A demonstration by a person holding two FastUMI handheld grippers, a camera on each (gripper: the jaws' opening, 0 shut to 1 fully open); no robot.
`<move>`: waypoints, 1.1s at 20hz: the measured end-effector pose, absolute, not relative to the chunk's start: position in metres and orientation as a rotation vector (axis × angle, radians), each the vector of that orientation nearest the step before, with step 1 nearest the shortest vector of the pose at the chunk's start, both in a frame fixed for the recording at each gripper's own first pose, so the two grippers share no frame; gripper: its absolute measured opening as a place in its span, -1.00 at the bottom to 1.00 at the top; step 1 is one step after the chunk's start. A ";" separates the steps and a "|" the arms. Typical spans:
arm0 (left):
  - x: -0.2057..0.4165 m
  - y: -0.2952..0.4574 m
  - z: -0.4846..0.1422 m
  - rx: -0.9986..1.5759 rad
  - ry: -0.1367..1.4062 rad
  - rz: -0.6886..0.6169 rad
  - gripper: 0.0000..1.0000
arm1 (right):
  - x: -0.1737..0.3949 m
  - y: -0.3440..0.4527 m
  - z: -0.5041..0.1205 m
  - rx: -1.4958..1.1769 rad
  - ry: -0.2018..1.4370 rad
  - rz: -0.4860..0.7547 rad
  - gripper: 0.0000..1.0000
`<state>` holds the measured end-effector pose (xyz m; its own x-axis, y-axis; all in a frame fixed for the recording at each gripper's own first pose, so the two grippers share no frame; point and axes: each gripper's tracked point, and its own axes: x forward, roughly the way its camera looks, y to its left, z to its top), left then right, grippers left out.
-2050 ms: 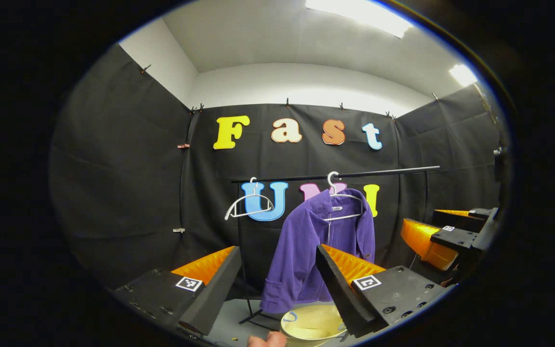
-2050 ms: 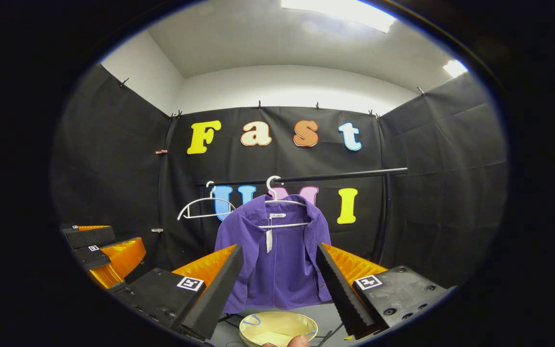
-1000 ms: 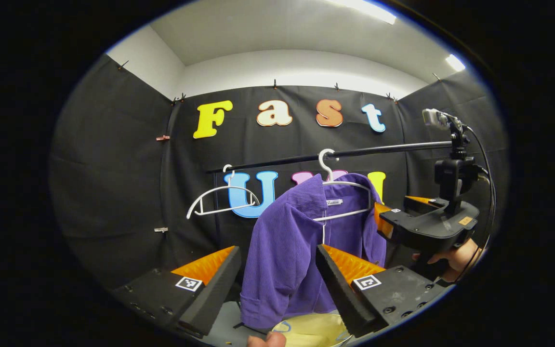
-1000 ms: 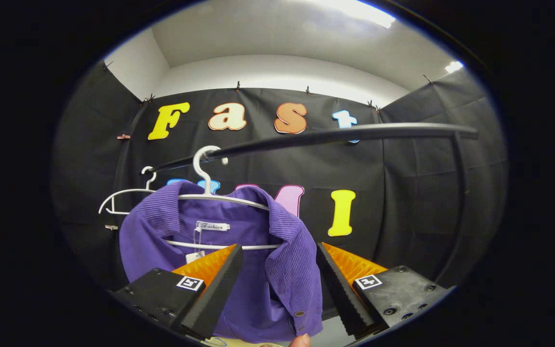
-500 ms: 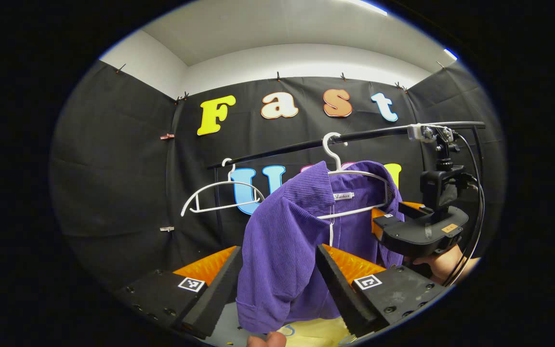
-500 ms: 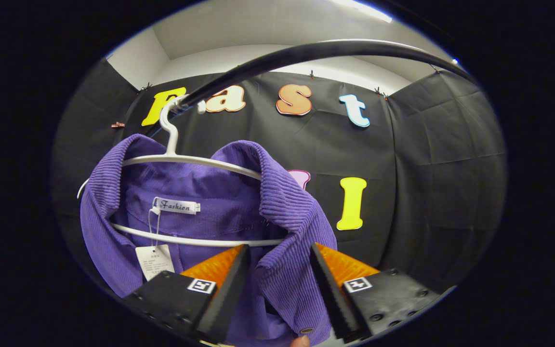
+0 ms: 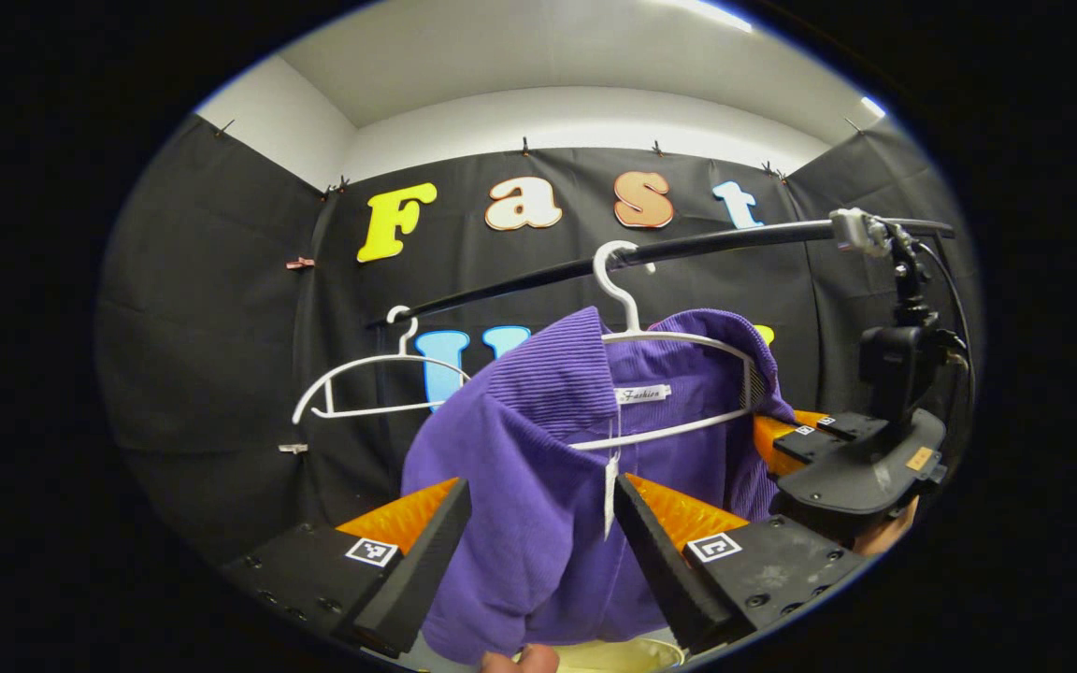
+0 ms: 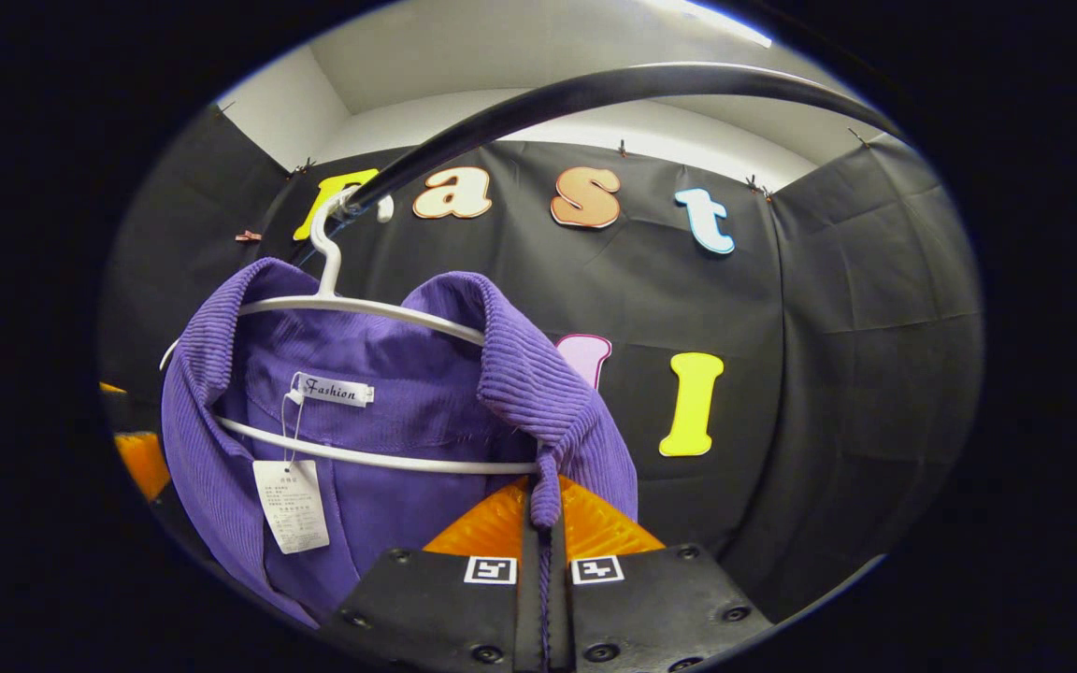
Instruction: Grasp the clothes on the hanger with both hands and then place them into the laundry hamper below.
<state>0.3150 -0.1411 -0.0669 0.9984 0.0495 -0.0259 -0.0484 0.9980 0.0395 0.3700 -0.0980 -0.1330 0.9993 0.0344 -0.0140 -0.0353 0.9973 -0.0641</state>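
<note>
A: How far along is this?

B: About a third, I'd judge. The purple jacket [image 7: 538,458] hangs on the white hanger [image 7: 651,350], whose hook sits over the black rail [image 7: 688,250]. Nothing has come off yet.

A: And the right hand-held gripper [image 8: 543,523]?

B: Clenched on cloth. In the right gripper view its two fingers meet at 6 o'clock with a fold of the jacket's front edge, just under the collar [image 8: 524,374], pinched between them. The left gripper view has that same tool at 3 o'clock, pressed against the jacket's far shoulder.

A: The left hand-held gripper [image 7: 543,523]?

B: Spread wide. The jacket's near shoulder and sleeve hang between its fingers, but neither finger presses the fabric as far as I can see, so that grip is not made.

A: So what remains?

B: Closing the left one on that shoulder, lifting or sliding the jacket free of the hanger, then lowering it. A pale yellow rim at 6 o'clock in the left gripper view is probably the laundry hamper [image 7: 637,651], right below the garment.

A: Anything else nearby?

B: A second, empty hanger [image 7: 366,388] on the same rail at 9 o'clock, apart from the jacket. A paper tag [image 8: 291,505] dangles inside the neckline.
</note>
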 end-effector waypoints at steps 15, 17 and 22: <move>0.383 -0.125 -0.083 -0.022 0.079 0.203 0.95 | 0.373 -0.099 -0.130 -0.009 0.018 0.052 -0.90; 0.392 -0.122 -0.082 -0.024 0.072 0.200 0.89 | 0.374 -0.103 -0.134 -0.012 0.031 0.048 -0.91; 0.389 -0.091 -0.076 0.016 0.032 0.234 -0.26 | 0.373 -0.114 -0.131 0.015 0.028 0.015 -0.90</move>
<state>0.3891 -0.0907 -0.0761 0.9723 0.2319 -0.0298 -0.2314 0.9727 0.0196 0.3730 -0.1142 -0.1314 0.9995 0.0150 -0.0279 -0.0145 0.9998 0.0153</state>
